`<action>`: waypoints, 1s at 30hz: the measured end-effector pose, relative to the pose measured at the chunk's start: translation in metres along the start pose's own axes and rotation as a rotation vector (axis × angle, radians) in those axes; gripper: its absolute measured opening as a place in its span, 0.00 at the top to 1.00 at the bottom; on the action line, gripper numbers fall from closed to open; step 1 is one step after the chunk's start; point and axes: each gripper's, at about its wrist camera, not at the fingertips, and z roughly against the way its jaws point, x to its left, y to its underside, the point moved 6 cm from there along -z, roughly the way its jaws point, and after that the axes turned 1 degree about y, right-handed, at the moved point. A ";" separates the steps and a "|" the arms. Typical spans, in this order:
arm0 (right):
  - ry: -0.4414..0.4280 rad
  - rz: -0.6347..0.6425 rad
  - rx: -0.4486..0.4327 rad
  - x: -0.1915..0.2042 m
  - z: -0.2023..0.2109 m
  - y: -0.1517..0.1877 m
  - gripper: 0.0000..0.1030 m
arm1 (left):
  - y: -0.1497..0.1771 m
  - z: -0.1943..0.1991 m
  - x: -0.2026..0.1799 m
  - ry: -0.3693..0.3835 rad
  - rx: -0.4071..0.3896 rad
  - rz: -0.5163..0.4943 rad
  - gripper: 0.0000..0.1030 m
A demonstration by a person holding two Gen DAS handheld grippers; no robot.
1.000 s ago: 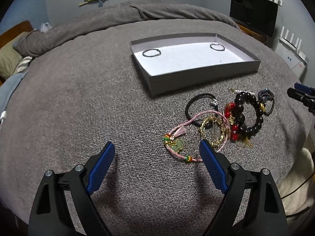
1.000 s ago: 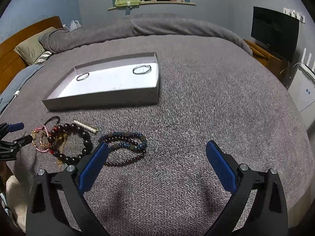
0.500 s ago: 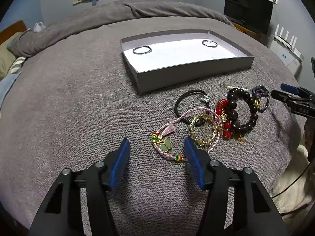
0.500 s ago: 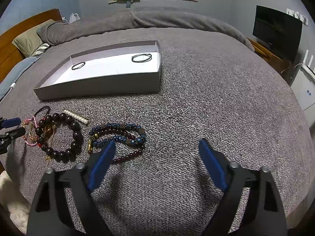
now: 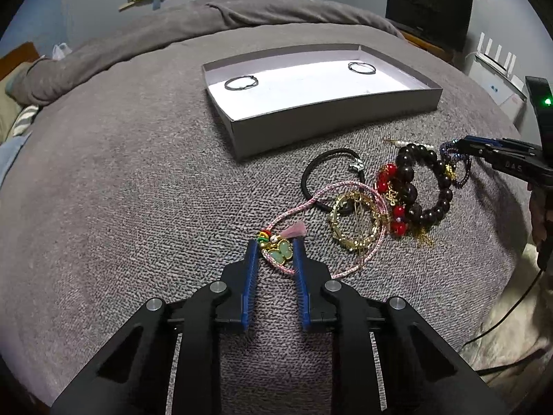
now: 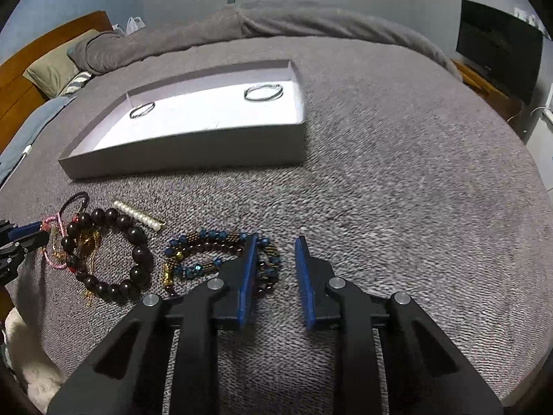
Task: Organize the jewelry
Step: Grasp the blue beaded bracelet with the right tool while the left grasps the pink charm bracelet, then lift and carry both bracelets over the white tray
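A pile of jewelry lies on the grey bed. My left gripper (image 5: 275, 243) is low over the pink cord bracelet (image 5: 345, 190), its half-closed jaws on either side of the green butterfly charm (image 5: 279, 253). Beside it lie a gold bracelet (image 5: 356, 223), a black hair tie (image 5: 323, 169) and a dark wooden bead bracelet (image 5: 427, 186). My right gripper (image 6: 275, 242) is half closed at the right end of the blue and brown bead bracelet (image 6: 207, 254), which lies under its left finger (image 6: 247, 273). The grey box (image 5: 331, 110) holds two thin rings (image 5: 241, 83).
A pearl bar (image 6: 138, 215) lies between the box (image 6: 193, 159) and the bead bracelets. A folded duvet (image 6: 276, 24) and pillows (image 6: 52, 69) are at the far end of the bed. A TV (image 6: 497, 48) stands at the right. The bed's edge is close on the near side.
Both grippers have moved forward and down to the jewelry and narrowed from wide open. The left now straddles the butterfly charm; the right has reached the blue and brown bracelet.
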 end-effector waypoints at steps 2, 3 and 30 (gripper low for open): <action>0.002 0.001 0.009 0.001 -0.002 0.000 0.78 | 0.001 -0.001 0.000 0.001 0.003 0.001 0.79; -0.003 -0.004 0.016 0.001 -0.004 0.000 0.78 | 0.001 -0.002 0.000 0.001 0.005 0.001 0.79; -0.060 0.056 -0.205 0.014 0.081 -0.043 0.93 | -0.034 0.064 -0.005 0.004 -0.163 -0.043 0.85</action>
